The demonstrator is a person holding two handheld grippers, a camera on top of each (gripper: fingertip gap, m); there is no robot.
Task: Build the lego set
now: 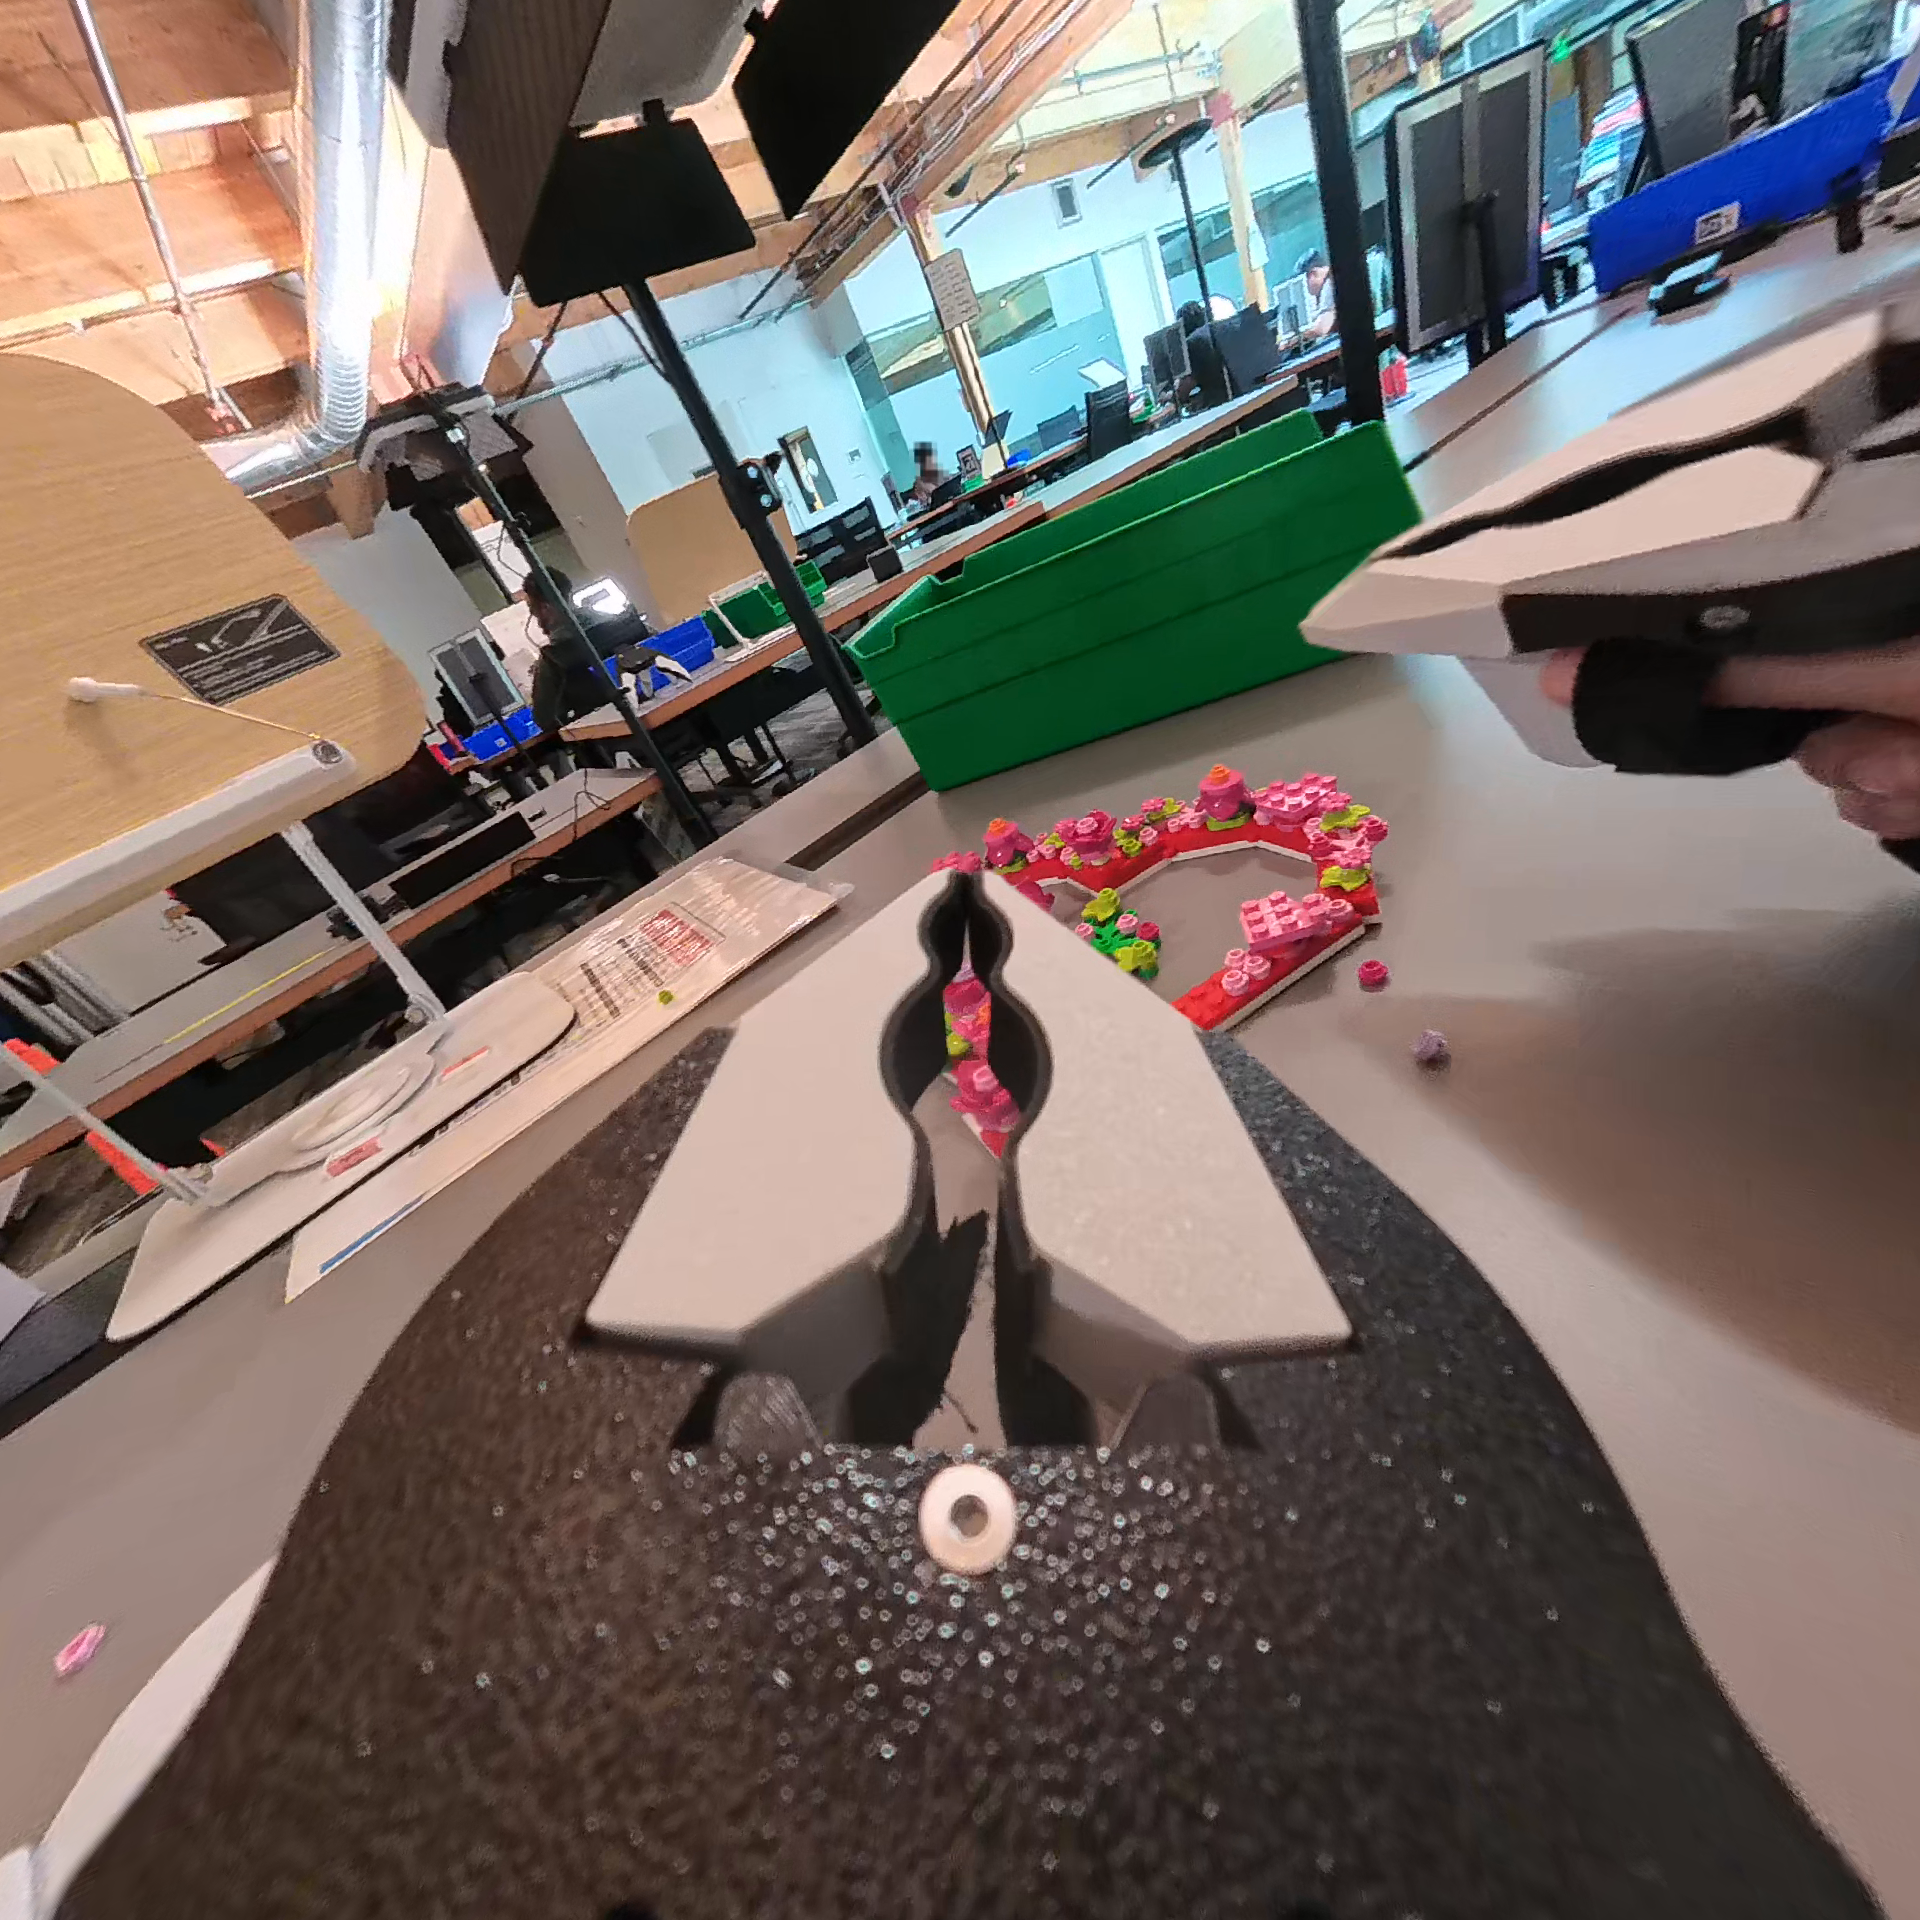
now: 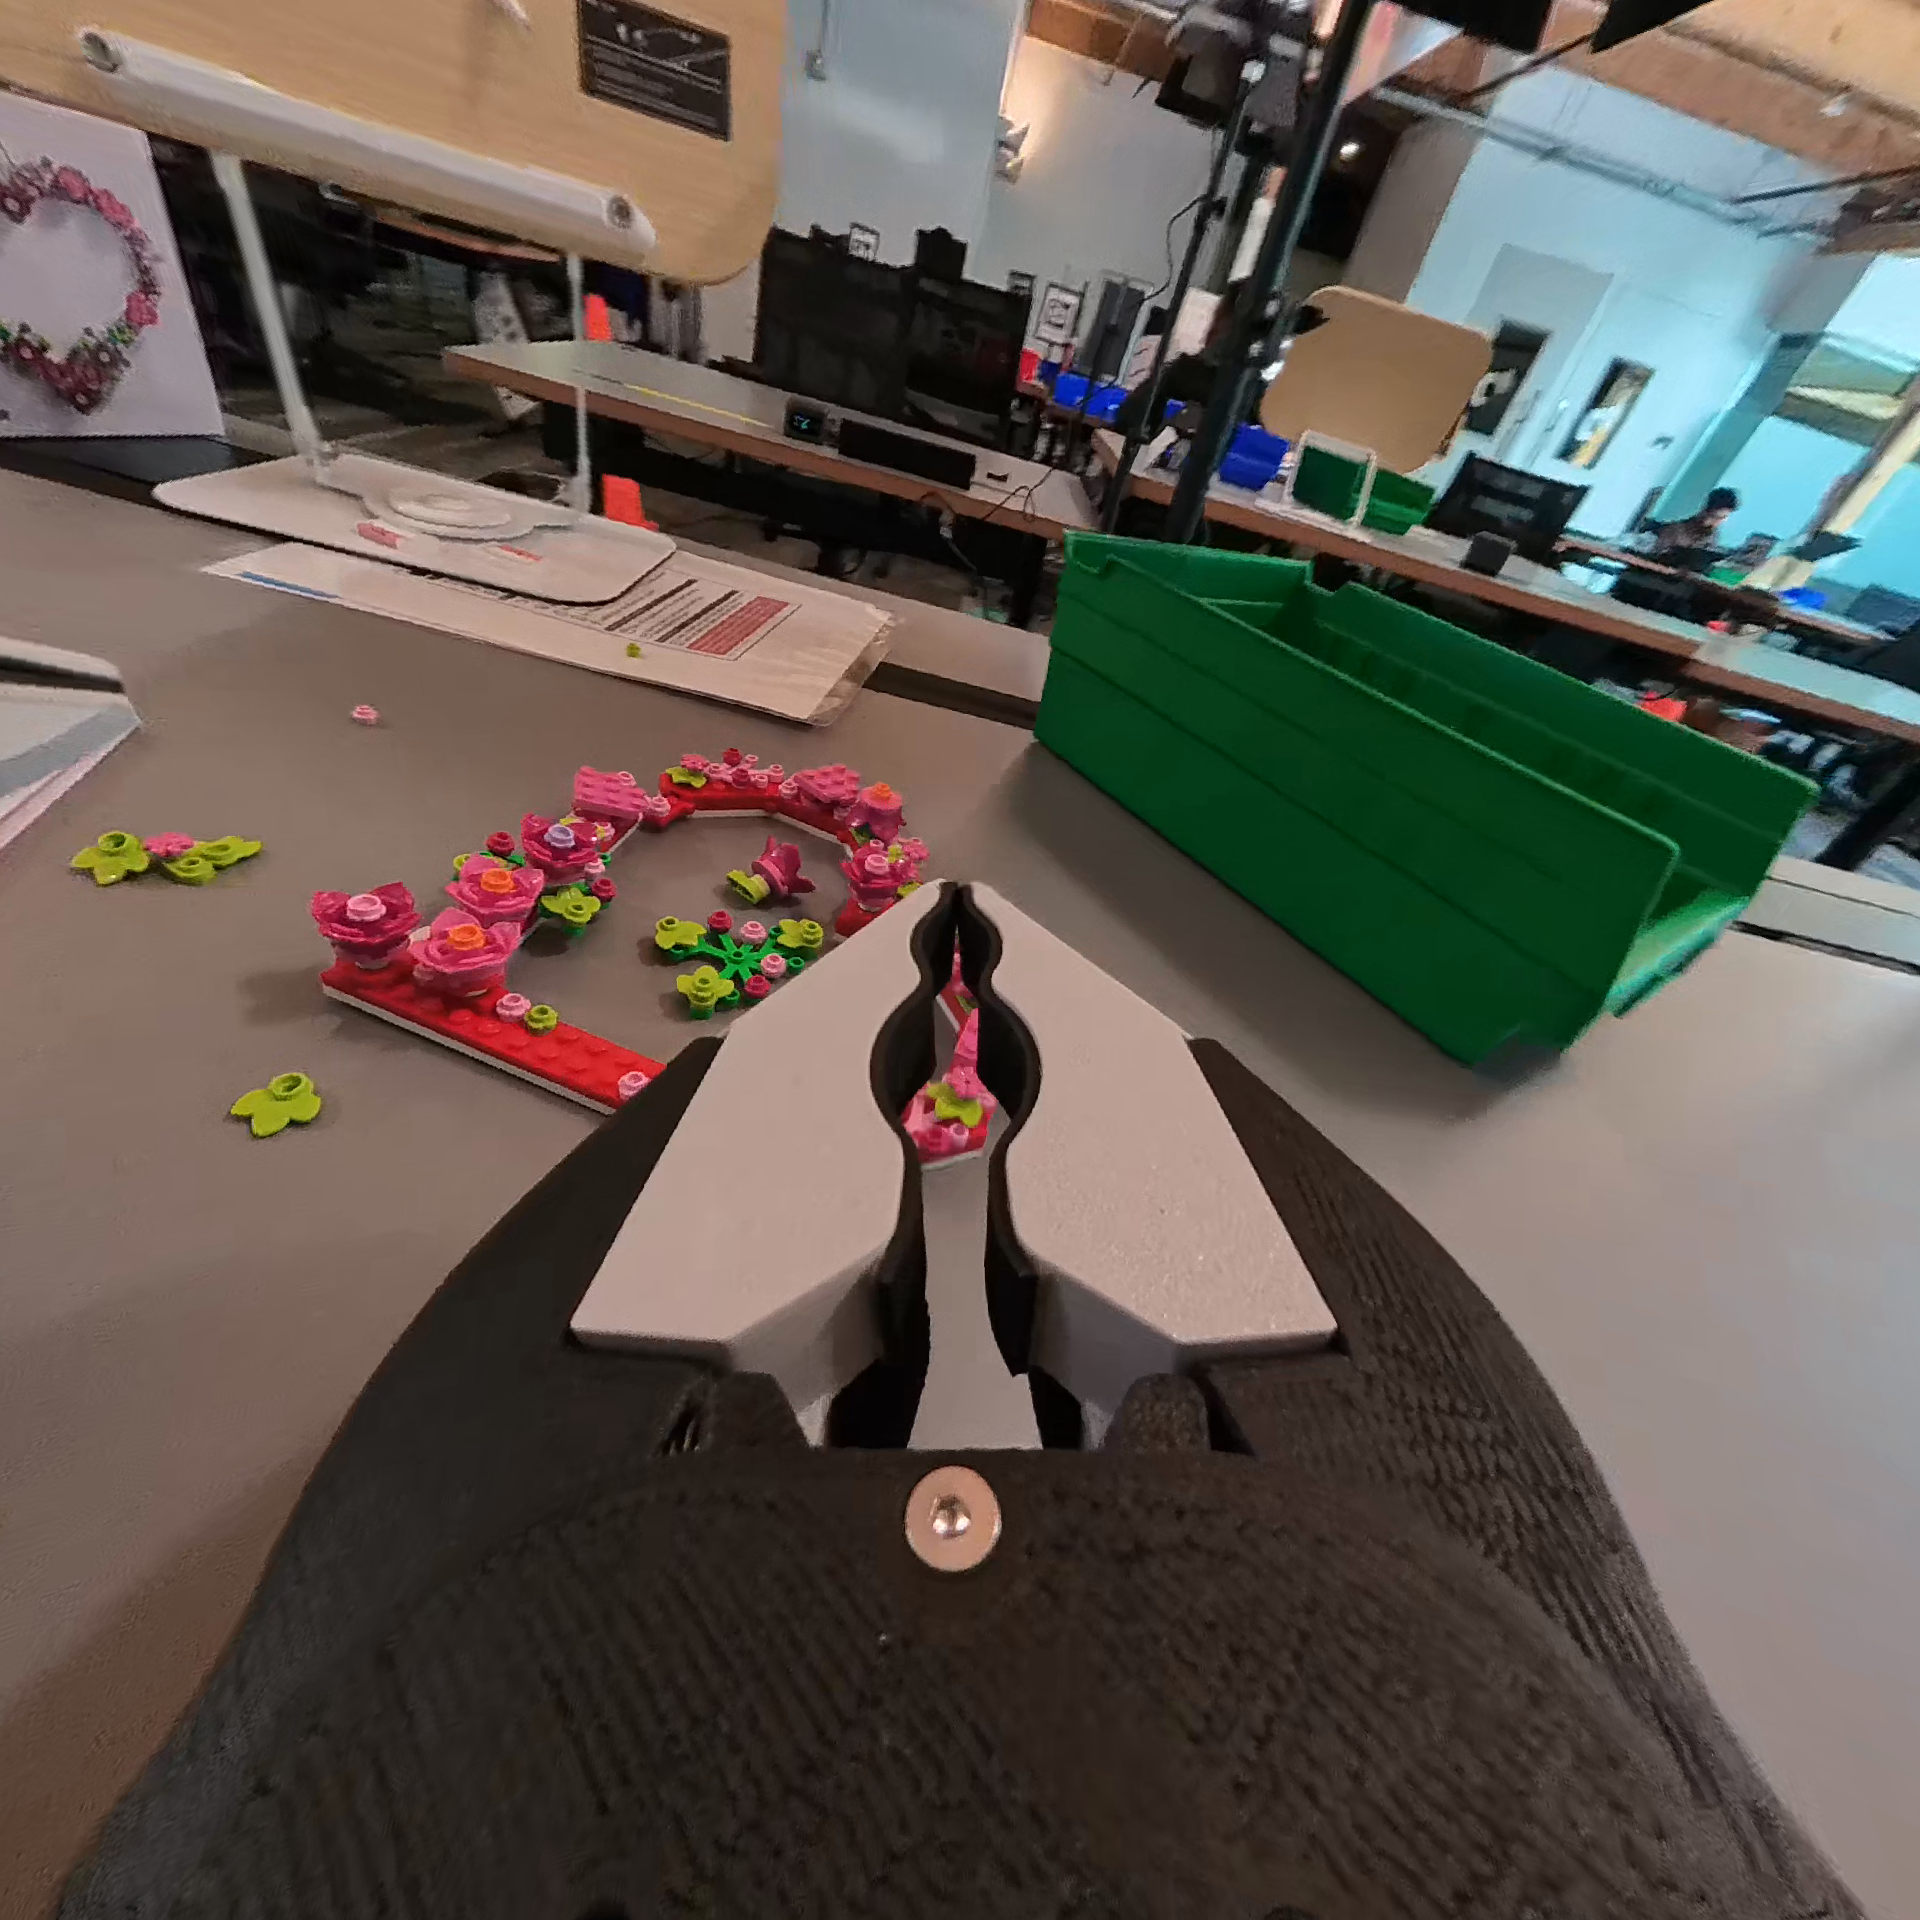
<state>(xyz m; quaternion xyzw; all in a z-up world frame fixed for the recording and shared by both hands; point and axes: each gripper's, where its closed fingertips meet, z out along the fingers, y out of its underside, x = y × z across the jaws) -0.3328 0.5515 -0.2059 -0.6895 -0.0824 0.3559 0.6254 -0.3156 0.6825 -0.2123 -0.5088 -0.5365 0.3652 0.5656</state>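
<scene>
A red heart-shaped lego frame point(image 1: 1288, 971) with pink flowers and lime leaves lies flat on the grey table point(image 1: 1558, 831). It also shows in the right wrist view point(image 2: 499, 1029). My left gripper point(image 1: 966, 883) is shut and empty, with its tips over the frame's near edge. My right gripper point(image 2: 956, 894) is shut and empty, over the frame's right side. It also shows held above the table at the upper right of the left wrist view point(image 1: 1351, 623). A green leaf cluster point(image 2: 738, 956) and a pink flower point(image 2: 774, 868) lie inside the heart.
A green bin point(image 2: 1351, 831) stands behind the frame on the right. Loose pieces lie about: lime leaves point(image 2: 278, 1103), a leaf group point(image 2: 166, 854), a small pink stud point(image 1: 1371, 974), a lilac piece point(image 1: 1432, 1047). A paper bag point(image 2: 623, 613) and a lamp base point(image 2: 447, 520) are at the back left. About 15 cm separates my left fingertips from my right. About 12 cm separates my right fingertips from the pink flower point(image 2: 774, 868).
</scene>
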